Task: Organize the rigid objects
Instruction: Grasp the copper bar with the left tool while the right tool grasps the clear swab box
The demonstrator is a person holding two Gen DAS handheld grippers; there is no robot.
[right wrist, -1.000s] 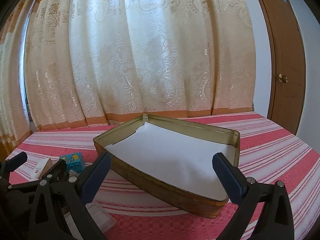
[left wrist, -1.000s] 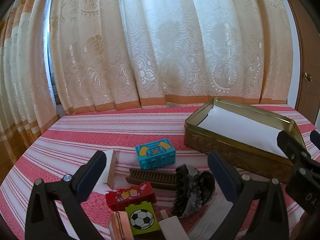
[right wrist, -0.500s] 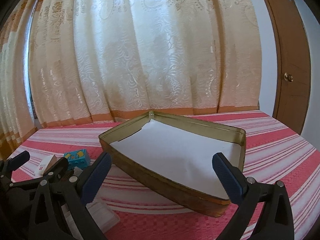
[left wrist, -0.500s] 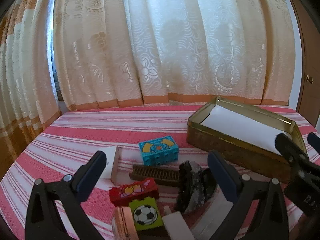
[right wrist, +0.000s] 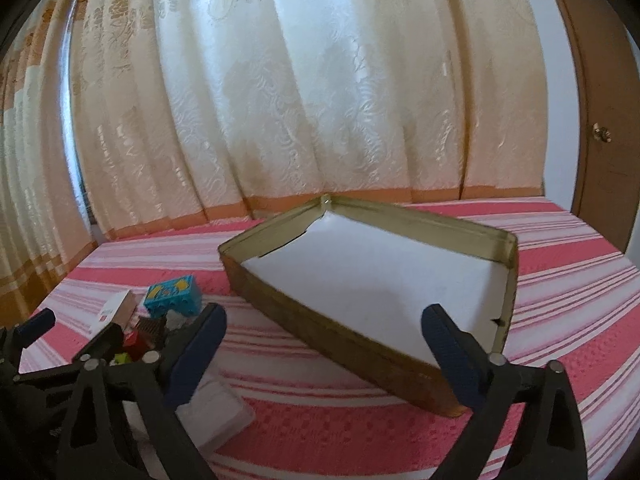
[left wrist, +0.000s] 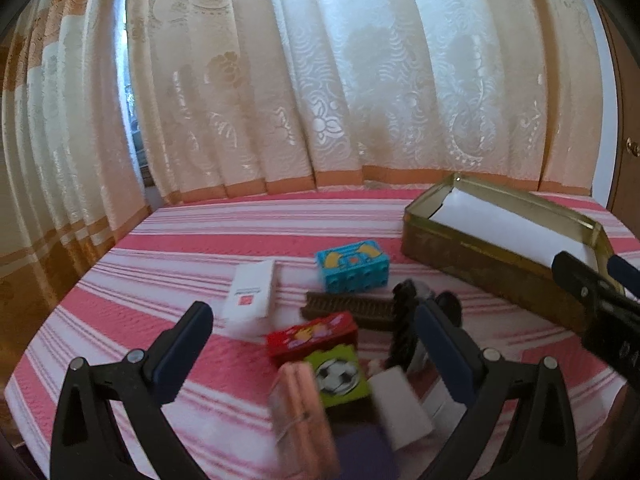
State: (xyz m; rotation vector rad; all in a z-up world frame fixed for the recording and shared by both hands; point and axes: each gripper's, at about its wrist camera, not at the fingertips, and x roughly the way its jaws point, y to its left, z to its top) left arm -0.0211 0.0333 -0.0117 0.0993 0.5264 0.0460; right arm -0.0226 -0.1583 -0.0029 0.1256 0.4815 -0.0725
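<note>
Left gripper (left wrist: 316,340) is hovering above the cluster of small objects, its jaws standing wide apart with nothing between the pads. Right gripper (right wrist: 324,344) is likewise spread wide and gripping nothing, sitting over the near wall of the tin box (right wrist: 320,332). The right gripper's tip is intruding at the right edge of the left view; the frame is cutting off its body.

The tin box (left wrist: 472,256) is resting on the striped red and white cloth (left wrist: 192,248), right of the cluster. White paper (right wrist: 372,280) is lining its floor; the near wall is hiding the paper's front edge.

In the cluster: a blue brick (left wrist: 352,266) is sitting farthest back, with a white carton (left wrist: 250,294) to its left, apart from it. A brown ridged piece (left wrist: 348,308) is lying just in front of the blue brick. A red brick (left wrist: 312,338) and a green brick with a football print (left wrist: 336,374) are touching, green nearer the camera. A dark rough lump (left wrist: 404,328) is standing right of them, half hidden behind the left gripper's right finger; what it is cannot be told.

Nearest the lens, a pink object (left wrist: 300,412) and a white block (left wrist: 396,404) are blurring heavily; their shapes and contacts are not readable. In the right view the left gripper's frame is covering most of the cluster; a clear flat packet (right wrist: 216,408) is showing below it, edges indistinct.
</note>
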